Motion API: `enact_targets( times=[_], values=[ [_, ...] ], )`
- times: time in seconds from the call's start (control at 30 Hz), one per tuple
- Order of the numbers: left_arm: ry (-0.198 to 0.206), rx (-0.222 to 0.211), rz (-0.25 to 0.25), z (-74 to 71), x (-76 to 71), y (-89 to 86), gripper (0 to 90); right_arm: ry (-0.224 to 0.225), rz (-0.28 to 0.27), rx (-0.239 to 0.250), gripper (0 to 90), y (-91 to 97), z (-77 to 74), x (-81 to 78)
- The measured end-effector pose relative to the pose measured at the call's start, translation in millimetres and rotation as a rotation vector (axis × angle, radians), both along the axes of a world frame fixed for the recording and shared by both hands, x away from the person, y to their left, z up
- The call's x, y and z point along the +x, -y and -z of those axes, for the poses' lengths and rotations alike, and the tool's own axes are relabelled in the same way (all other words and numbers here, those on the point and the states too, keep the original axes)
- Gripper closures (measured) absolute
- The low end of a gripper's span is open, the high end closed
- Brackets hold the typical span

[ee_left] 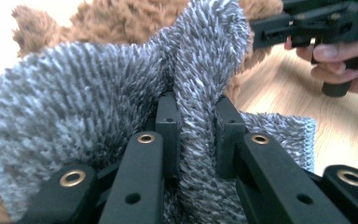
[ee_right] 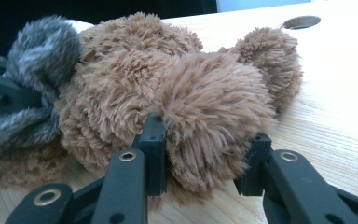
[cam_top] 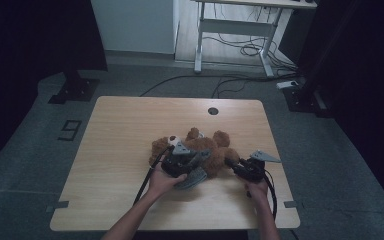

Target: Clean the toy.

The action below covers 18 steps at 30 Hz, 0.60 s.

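Observation:
A brown teddy bear [cam_top: 207, 144] lies on the wooden table [cam_top: 120, 130], right of centre. A grey fuzzy cloth [cam_top: 196, 176] is draped against its near side. My left gripper [cam_top: 186, 162] is shut on a fold of the grey cloth [ee_left: 74, 93], which bunches up between its pads [ee_left: 168, 126]. The bear's brown fur [ee_left: 116, 18] rises just behind the cloth. My right gripper [cam_top: 236, 167] is shut on one plump limb of the bear [ee_right: 209, 112], pads pressed into the fur on both sides. The grey cloth [ee_right: 42, 46] shows at the left of the right gripper view.
A round cable hole [cam_top: 213, 111] sits near the table's far edge. Beyond the table stand a white desk frame [cam_top: 230, 30] with loose cables on the floor and black stand bases [cam_top: 75, 90] at left and right. Bare tabletop lies to the left.

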State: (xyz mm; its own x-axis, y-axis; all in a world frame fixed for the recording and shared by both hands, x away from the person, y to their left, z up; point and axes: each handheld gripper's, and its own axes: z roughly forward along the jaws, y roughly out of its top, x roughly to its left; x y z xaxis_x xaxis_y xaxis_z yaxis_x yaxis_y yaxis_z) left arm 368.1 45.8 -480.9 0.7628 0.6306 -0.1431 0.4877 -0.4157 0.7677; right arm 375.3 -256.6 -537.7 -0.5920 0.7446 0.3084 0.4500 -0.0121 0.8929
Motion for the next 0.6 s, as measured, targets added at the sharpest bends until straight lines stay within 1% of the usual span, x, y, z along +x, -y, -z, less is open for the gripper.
enact_targets(
  times=[0.03, 0.1, 0.5, 0.6],
  values=[
    [0.0, -0.001, 0.001, 3.3, -2.5, -2.2, 75.5, 0.0, -0.001, 0.0, 62.9, 0.0, 0.0, -0.1],
    [-0.005, -0.006, 0.002, 5.2, -3.5, -4.0, 75.6, 0.0, -0.002, 0.001, 62.8, -0.4, -0.1, -0.2],
    [-0.012, -0.008, 0.002, 10.9, -8.5, -8.9, 75.8, -0.004, -0.005, -0.002, 62.8, -0.3, 0.3, 0.0],
    [0.003, -0.007, -0.008, 9.5, -12.2, -10.9, 75.8, -0.005, -0.006, 0.0, 62.8, -0.3, 0.1, -0.1]
  ],
)
